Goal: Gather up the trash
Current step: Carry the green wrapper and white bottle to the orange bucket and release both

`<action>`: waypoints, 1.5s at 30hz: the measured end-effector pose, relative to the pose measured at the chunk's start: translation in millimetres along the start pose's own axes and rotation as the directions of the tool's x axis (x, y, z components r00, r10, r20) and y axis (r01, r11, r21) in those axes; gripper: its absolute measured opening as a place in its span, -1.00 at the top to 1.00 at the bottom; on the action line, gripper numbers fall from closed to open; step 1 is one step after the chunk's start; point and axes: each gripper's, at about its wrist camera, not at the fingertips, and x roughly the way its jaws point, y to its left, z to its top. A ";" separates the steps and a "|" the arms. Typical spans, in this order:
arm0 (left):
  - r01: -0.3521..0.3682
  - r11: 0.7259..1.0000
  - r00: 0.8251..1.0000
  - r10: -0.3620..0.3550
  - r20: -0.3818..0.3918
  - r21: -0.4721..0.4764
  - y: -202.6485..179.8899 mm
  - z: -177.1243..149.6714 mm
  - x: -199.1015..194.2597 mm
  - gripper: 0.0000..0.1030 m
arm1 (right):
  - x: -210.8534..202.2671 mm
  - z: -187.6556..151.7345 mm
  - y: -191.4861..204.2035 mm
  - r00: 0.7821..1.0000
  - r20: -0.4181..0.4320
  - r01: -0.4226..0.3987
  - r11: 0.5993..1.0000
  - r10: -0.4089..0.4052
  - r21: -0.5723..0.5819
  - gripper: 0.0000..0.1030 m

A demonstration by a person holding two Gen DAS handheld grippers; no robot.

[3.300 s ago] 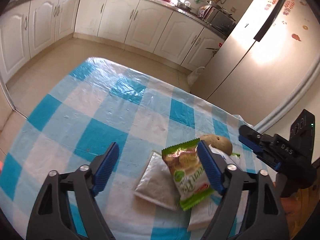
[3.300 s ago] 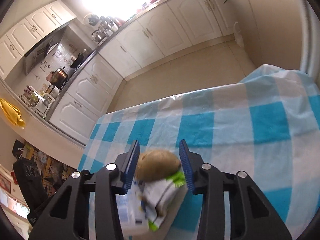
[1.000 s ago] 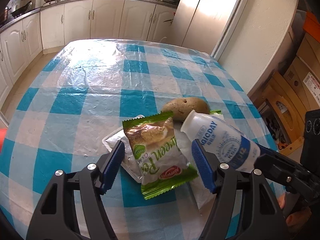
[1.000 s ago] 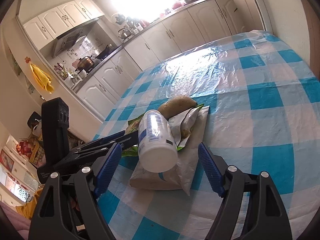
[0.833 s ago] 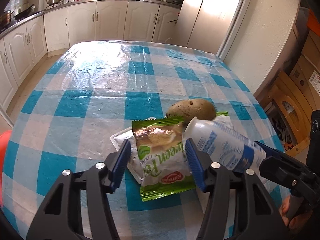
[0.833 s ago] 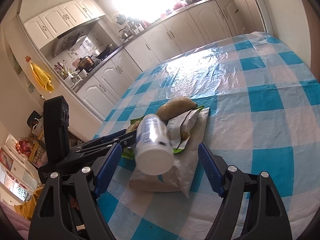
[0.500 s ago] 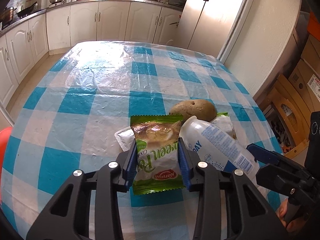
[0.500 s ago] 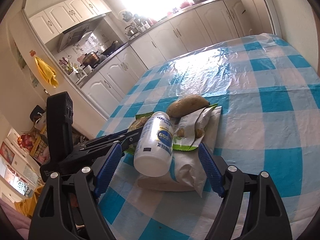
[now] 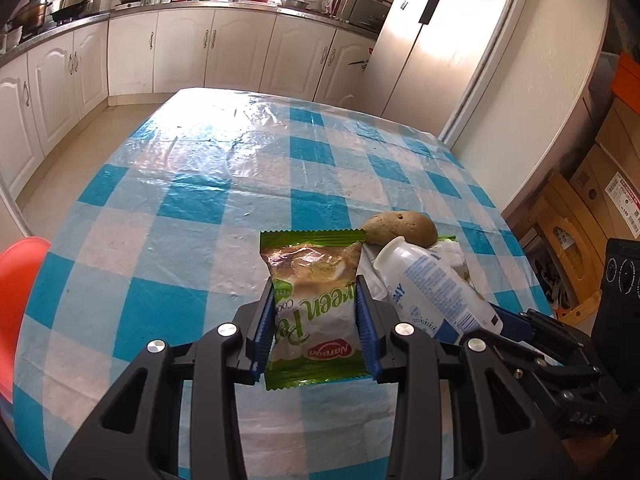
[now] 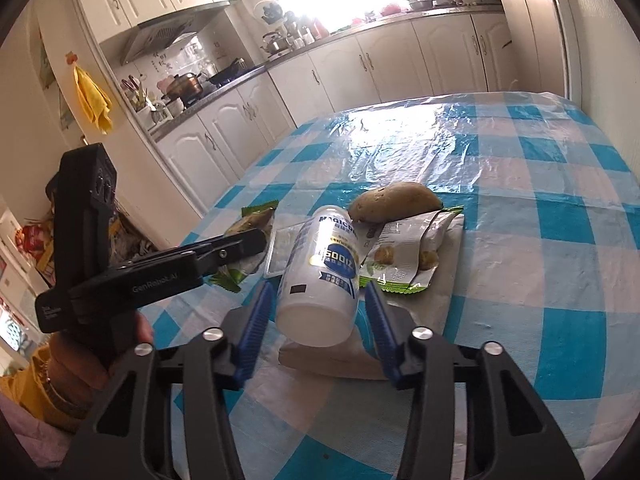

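Observation:
My left gripper (image 9: 316,322) is shut on a green snack packet (image 9: 314,304) and holds it over the checked table. My right gripper (image 10: 318,318) has closed in around a white bottle with a blue label (image 10: 322,272); its blue pads sit at the bottle's base, with a sliver of gap showing on each side. The bottle also shows in the left wrist view (image 9: 432,292). A brown potato (image 10: 394,196) lies just behind the bottle, on an opened green-edged snack wrapper (image 10: 404,260) and a flat silver pouch (image 10: 432,312).
The table has a blue-and-white checked plastic cloth (image 9: 224,184). A red-orange object (image 9: 16,292) sits at the table's left edge. White kitchen cabinets (image 9: 180,52) and a fridge (image 9: 436,52) stand beyond. Cardboard boxes (image 9: 592,216) stand at the right.
My left gripper has shut on the green packet and lifted it. My right gripper has narrowed from wide open to close around the white bottle.

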 end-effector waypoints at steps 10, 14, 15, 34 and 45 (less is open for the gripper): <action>-0.014 0.999 1.000 0.015 0.020 -0.037 22.4 -5.0 -16.5 0.25 | -1.1 0.9 9.0 0.999 0.006 0.032 0.999 -0.031 -0.028 0.14; -0.017 0.999 0.999 0.018 0.031 -0.049 30.1 -7.3 -23.6 0.25 | -2.8 5.6 18.1 0.999 0.014 0.038 0.998 -0.037 -0.049 0.15; -0.019 0.998 0.999 0.020 0.033 -0.052 32.5 -8.1 -25.4 0.25 | -3.1 6.4 20.6 0.999 0.015 0.037 0.998 -0.036 -0.055 0.15; -0.090 0.982 0.992 0.104 0.075 -0.168 95.5 -25.3 -65.0 0.25 | 17.2 20.5 69.9 0.998 -0.055 -0.039 0.992 0.033 -0.119 0.15; -0.165 0.949 0.974 0.199 0.106 -0.267 146.8 -32.1 -95.5 0.25 | 52.0 31.7 120.9 0.978 -0.153 -0.169 0.970 0.142 -0.175 0.15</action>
